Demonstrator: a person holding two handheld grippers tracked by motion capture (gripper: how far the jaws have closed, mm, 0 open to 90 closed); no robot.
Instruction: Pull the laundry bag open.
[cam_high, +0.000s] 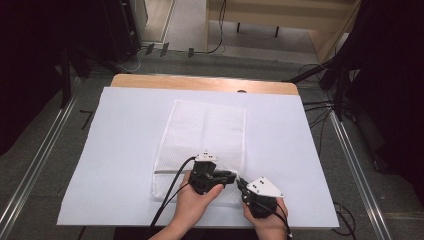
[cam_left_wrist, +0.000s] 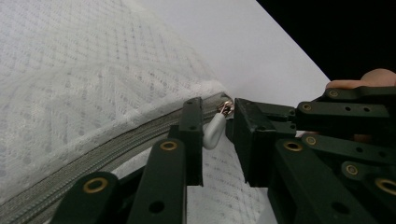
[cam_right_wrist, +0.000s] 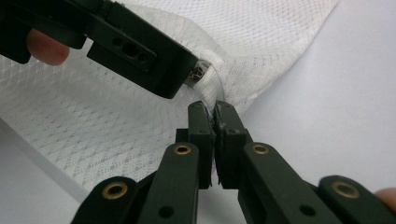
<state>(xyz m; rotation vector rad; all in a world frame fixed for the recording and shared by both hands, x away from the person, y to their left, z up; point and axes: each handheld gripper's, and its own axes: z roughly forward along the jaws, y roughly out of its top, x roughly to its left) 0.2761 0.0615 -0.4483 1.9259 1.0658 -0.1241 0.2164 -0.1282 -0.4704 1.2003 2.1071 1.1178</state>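
Lengthwise, mesh bag (cam_high: 202, 145) runs away from the person.

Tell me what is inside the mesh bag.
Nothing shows through the mesh bag: it lies flat on the white sheet. The hands and grippers cover its near edge, and its zipper looks closed, so the interior stays hidden.

We're looking down from overhead while both gripper cams are sitting super close, sharing the mesh bag's (cam_high: 205, 135) zipper corner.
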